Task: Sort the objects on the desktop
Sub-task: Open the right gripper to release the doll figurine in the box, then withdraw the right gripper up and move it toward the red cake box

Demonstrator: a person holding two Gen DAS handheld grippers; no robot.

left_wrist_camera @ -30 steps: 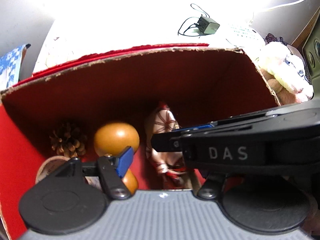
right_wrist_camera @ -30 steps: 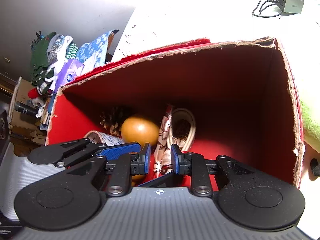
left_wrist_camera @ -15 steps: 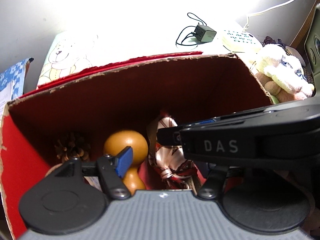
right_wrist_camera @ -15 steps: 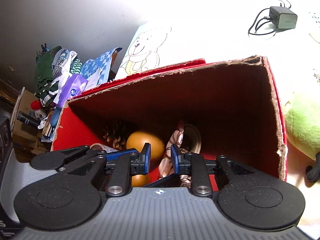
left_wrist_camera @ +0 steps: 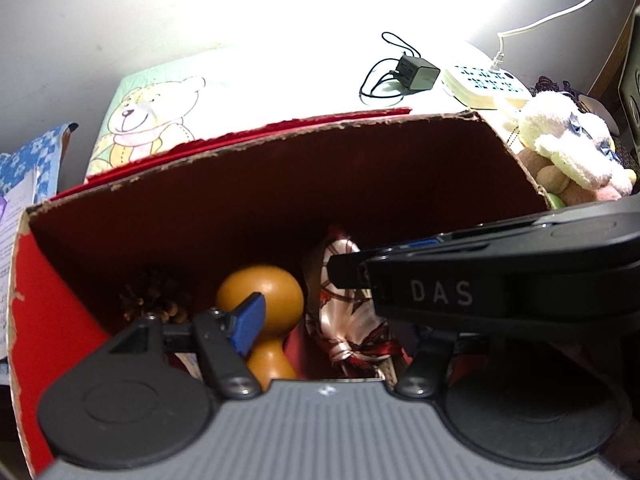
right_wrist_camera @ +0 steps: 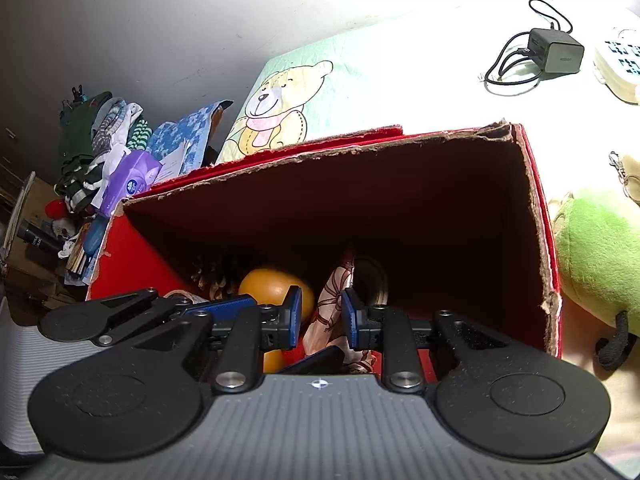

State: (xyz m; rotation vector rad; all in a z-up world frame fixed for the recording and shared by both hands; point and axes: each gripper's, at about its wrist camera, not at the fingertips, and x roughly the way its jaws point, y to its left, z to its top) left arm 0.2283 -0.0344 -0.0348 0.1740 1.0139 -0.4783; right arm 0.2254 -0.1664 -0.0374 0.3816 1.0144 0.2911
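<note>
Two grippers point down into the red cardboard box (right_wrist_camera: 536,216) on my counter (right_wrist_camera: 420,80). My right gripper (right_wrist_camera: 320,314) stands narrow, its blue pads apart with the patterned silk scarf (right_wrist_camera: 326,312) seen in the gap below; I cannot tell whether they touch it. My left gripper (left_wrist_camera: 340,316) stands about half open and holds nothing. An orange wooden gourd (left_wrist_camera: 260,300) and a pine cone (left_wrist_camera: 154,300) lie beside the scarf on the box floor.
</note>
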